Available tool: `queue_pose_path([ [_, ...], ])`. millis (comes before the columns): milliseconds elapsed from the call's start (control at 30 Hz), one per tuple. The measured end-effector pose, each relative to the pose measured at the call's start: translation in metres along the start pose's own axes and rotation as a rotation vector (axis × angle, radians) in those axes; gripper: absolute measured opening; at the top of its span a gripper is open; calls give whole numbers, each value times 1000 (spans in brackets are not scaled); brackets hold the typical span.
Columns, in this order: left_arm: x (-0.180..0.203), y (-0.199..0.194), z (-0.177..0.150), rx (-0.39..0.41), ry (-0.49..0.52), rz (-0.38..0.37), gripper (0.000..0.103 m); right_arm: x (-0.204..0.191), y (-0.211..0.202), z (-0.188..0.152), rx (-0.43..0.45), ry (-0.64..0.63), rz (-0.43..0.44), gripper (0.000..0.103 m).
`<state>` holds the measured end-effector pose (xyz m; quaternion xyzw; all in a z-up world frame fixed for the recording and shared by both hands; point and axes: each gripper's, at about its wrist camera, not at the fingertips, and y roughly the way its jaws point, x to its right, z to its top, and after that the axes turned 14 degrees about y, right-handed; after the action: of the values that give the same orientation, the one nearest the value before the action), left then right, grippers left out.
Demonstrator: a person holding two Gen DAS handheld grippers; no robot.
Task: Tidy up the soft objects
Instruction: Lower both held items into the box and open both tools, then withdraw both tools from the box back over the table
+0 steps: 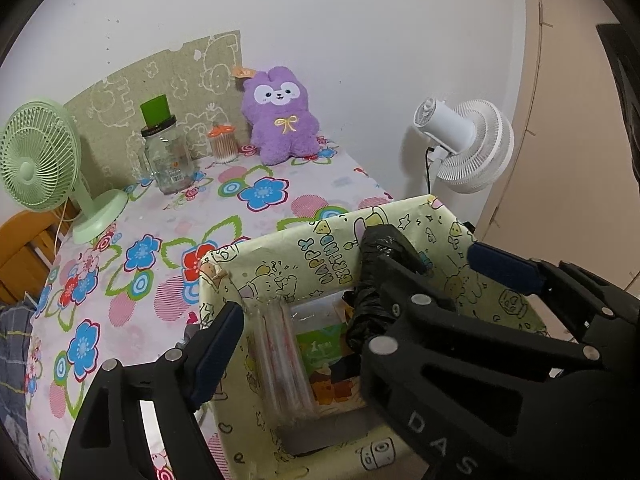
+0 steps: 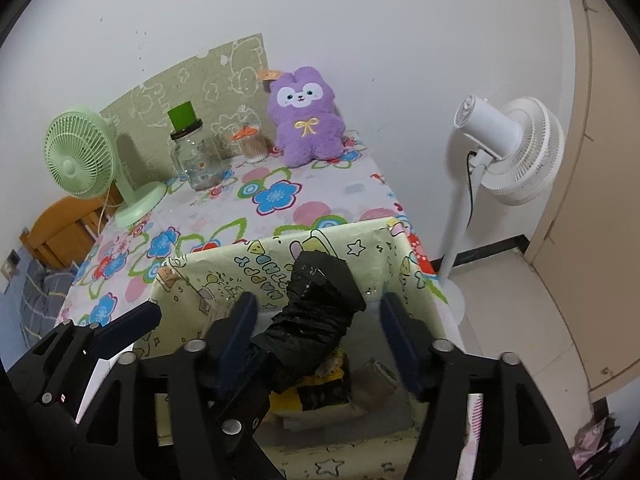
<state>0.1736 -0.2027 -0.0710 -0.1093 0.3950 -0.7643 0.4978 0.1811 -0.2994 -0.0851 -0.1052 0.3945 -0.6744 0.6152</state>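
Note:
A black plastic-wrapped bundle (image 2: 316,312) (image 1: 374,280) leans inside the pale yellow "Happy Birthday" box (image 2: 360,248) (image 1: 280,256) at the table's near edge. My right gripper (image 2: 320,314) is open around the bundle, and its right pad stands clear of it. My left gripper (image 1: 308,300) is open and straddles the box's left wall, with one finger outside and the other inside beside the bundle. A purple plush toy (image 1: 280,120) (image 2: 308,120) sits upright against the far wall.
On the flowered tablecloth (image 1: 260,196) stand a green desk fan (image 1: 36,160), a glass jar with a green lid (image 1: 166,152) and a small swab holder (image 1: 224,144). A white floor fan (image 2: 508,148) stands to the right of the table. The box also holds clear packets (image 1: 280,360).

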Motion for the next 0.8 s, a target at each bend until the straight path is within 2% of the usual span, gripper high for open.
queue_pose_path([
  [133,-1,-7,-2,8,-6,9,90,-2,-10,-2,22,-6,-8,81],
  [400,-4,-26,-8,40,-24,12,93,-12,-31,-7,72,-24,-12,90],
  [700,-10,-54,-16,87,-47,43,93,-27,-54,-13,78,-55,14,92],
  [800,-13,-61,-20,96,-54,54,93,-34,-63,-17,104,-69,6,92],
])
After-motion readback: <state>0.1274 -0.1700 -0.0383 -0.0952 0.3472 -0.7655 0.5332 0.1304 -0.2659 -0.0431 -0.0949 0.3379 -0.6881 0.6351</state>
